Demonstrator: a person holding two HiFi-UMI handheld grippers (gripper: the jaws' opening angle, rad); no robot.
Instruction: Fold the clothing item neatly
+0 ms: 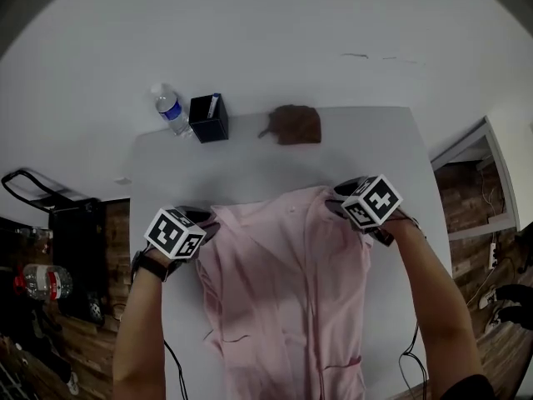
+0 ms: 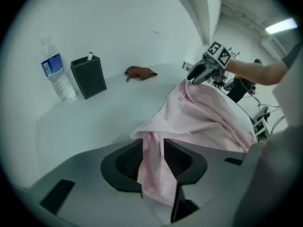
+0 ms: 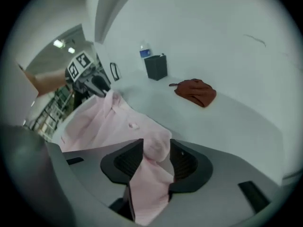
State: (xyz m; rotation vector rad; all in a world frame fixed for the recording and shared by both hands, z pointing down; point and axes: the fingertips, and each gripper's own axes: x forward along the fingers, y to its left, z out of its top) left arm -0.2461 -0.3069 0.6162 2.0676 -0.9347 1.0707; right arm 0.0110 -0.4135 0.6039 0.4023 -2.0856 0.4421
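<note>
Left gripper (image 1: pixel 206 223): jaws clamped on pink shirt (image 1: pixel 291 294) at its upper left corner;
Shirt: lay on white table (image 1: pixel 250 167), top edge raised between both grippers;
Brown cloth (image 1: pixel 296 124): near far table edge;
Right gripper (image 1: pixel 339 198): jaws clamped on shirt's upper right corner

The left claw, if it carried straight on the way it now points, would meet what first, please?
The left claw grips the pink shirt, so that fabric goes ahead of it; beyond it the line probably lands on the bare white table, though depth is unclear.
</note>
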